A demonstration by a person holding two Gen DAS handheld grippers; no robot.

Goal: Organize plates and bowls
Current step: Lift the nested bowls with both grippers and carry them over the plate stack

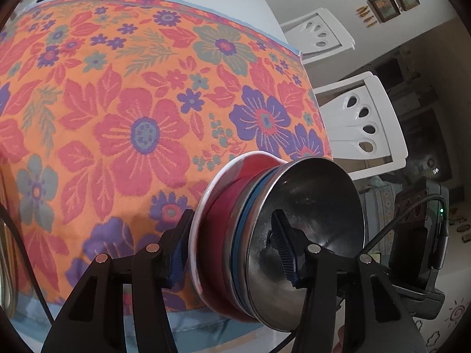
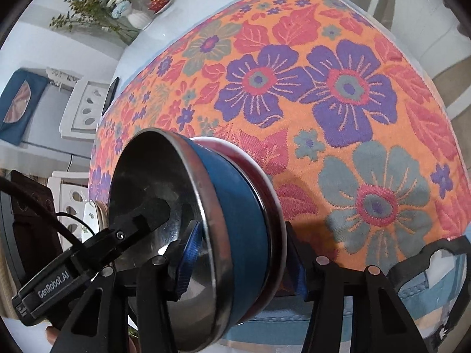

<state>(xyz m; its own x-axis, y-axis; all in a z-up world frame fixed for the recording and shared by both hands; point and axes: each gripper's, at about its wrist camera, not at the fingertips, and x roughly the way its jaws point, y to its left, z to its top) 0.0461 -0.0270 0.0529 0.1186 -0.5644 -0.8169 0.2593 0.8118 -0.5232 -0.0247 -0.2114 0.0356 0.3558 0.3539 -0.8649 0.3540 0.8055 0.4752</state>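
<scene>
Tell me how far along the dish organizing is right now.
Done: the bowls are nested into one stack, a steel bowl on top, a blue one and a red one under it. In hand: the left gripper and right gripper both clamp that stack above the flowered cloth. Left: setting it down; no plates are in view.

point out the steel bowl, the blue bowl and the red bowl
steel bowl (image 2: 153,188), right wrist view, inner wall
blue bowl (image 2: 238,206), right wrist view, outer side
red bowl (image 1: 220,214), left wrist view, outer side
</scene>
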